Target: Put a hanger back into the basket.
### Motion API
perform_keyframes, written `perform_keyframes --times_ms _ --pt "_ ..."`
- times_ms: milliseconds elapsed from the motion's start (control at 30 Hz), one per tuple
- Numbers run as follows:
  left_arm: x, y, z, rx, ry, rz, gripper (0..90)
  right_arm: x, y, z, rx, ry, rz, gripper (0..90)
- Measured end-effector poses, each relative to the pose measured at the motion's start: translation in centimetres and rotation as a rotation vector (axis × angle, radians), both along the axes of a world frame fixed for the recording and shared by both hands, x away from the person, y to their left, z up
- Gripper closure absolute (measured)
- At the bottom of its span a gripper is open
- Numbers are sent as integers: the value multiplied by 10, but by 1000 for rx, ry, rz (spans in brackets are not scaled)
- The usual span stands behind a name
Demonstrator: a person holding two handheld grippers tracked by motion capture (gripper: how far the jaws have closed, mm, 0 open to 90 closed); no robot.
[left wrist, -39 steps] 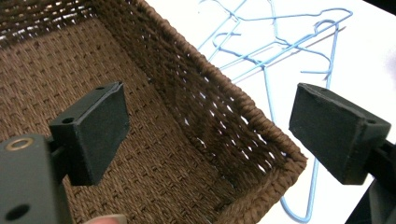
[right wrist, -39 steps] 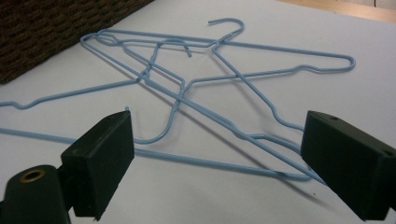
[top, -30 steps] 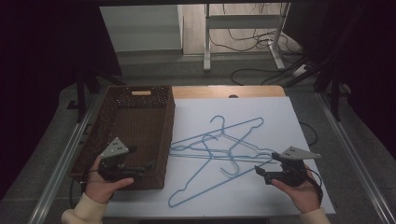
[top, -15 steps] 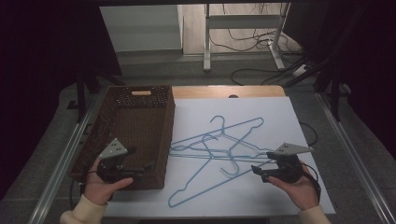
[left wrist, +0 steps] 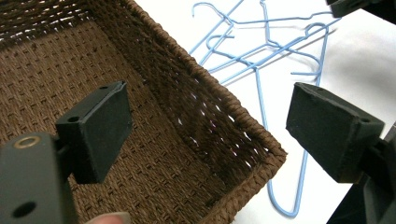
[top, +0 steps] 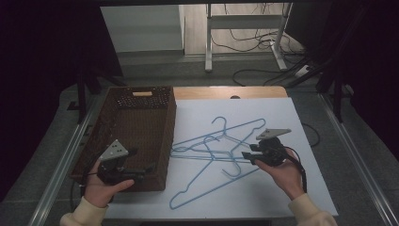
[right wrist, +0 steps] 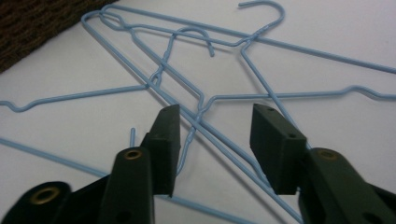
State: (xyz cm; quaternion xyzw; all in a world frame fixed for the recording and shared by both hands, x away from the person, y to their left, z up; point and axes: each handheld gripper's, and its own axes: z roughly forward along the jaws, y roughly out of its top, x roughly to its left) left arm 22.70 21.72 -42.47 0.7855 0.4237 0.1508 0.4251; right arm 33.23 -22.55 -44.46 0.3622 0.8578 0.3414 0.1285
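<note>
White sheeting (top: 282, 188) covers the table, dim room and floor cables behind. Right gripper (top: 248, 157) low over the sheet, pointing toward the tangle of blue wire hangers (top: 221, 150); its jaws have just been closing and now stand about half apart. In the right gripper view the twisted neck of one hanger (right wrist: 196, 122) runs between the pads (right wrist: 275, 140), wire passing under them; pads not yet pressing on it, gap visible on both sides. Hangers lie flat on the sheet, overlapping, just in front of and beneath that gripper, hooks pointing different ways. Count: three hooks clearly visible, so three hangers at least; exact number hard to tell where wires cross. Left gripper (top: 141, 170) held over the near right corner of the brown woven basket (top: 141, 101), jaws wide, nothing between them; in the left gripper view the basket rim (left wrist: 224, 100) passes between the pads. One basket, to the left of the hangers, its wall just beside the nearest hanger ends.
</note>
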Motion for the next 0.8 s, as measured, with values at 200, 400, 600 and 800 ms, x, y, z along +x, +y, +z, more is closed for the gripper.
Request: perform_keyframes --times_ms 200,400,600,800 --pt "-1 -1 1 2 -1 1 146 16 8 -8 -54 67 12 710" --pt "0 -1 1 4 -3 1 148 31 11 -18 -80 127 15 847" --pt "1 -1 0 6 0 2 149 40 23 -28 -111 165 31 888" --pt "1 -2 -1 12 2 2 149 50 37 -31 -124 160 40 898"
